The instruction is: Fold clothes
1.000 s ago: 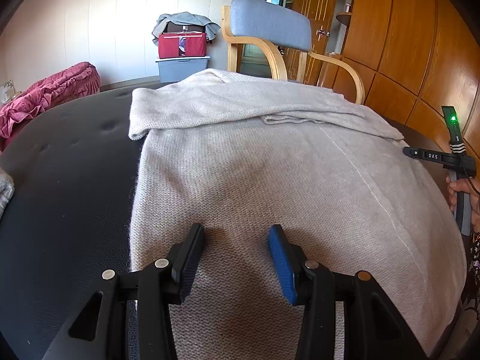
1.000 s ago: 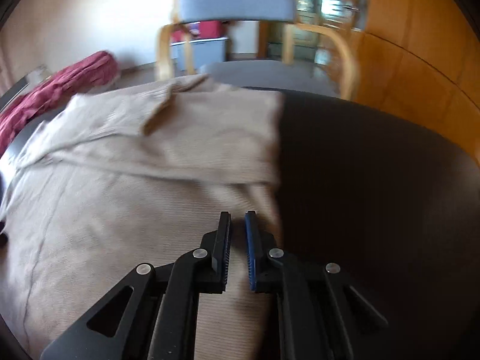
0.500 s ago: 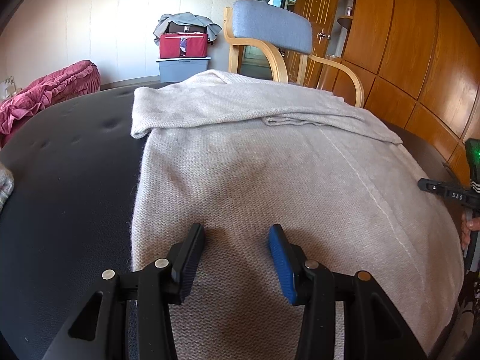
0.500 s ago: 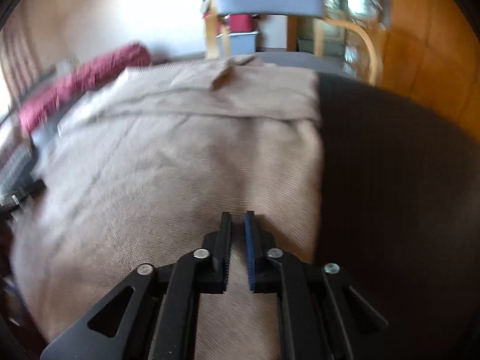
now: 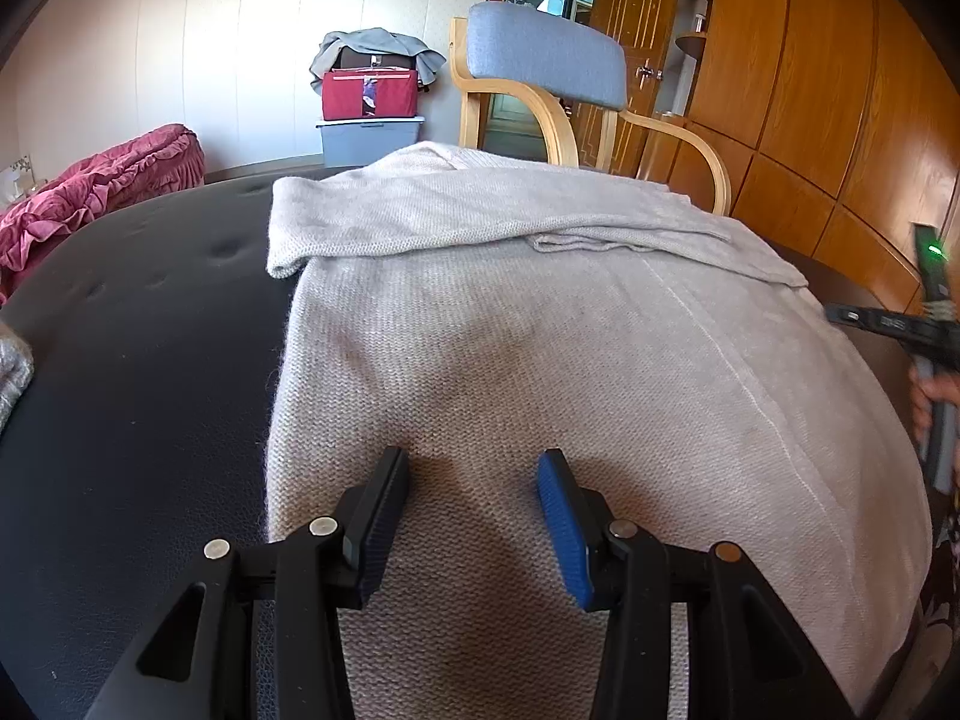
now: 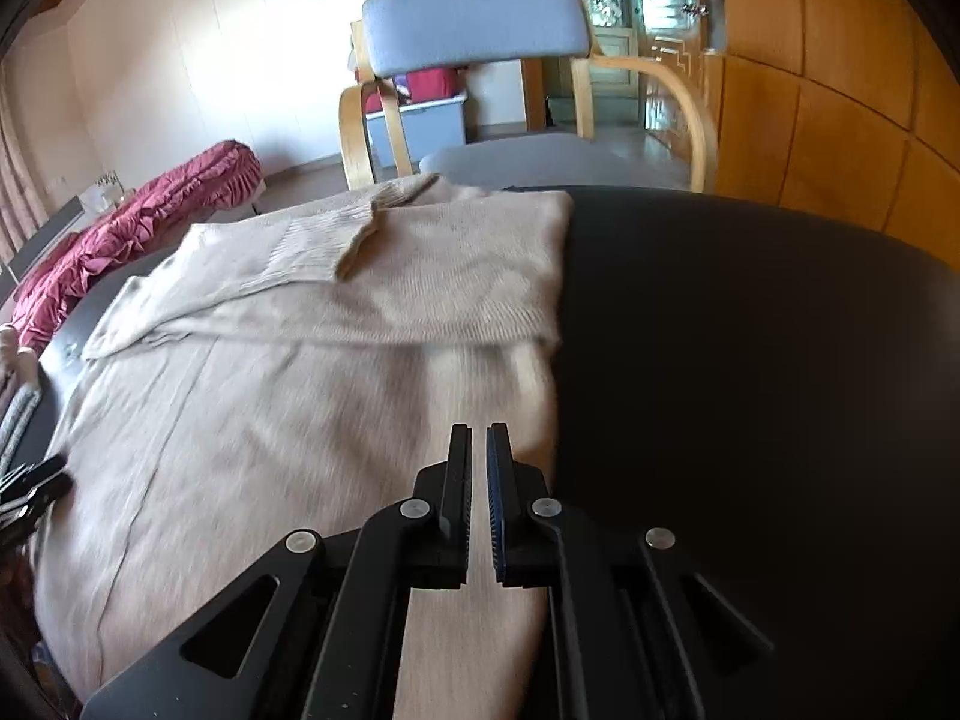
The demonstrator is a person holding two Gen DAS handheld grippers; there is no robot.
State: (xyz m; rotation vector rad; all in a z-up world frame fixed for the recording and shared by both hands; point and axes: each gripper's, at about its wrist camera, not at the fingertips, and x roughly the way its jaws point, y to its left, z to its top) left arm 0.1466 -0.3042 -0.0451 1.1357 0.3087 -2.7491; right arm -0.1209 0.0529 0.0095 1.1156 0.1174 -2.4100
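Over the near hem, left gripper (image 5: 474, 489) jaws apart, holding nothing — right gripper (image 6: 479, 468) closed, empty. Beige sweater (image 5: 540, 360) lies flat on black desk (image 5: 132, 372), sleeves folded across. Risk: loose knit bunching if pinched one-sided. Blue-backed chair (image 5: 543, 60) stands beyond — wood-panelled room.

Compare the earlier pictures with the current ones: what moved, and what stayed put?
The right tool, shut and empty throughout, swung left over the beige sweater and back towards its right edge. Nothing was gripped or released. The left tool stayed open over the unmoved sweater.
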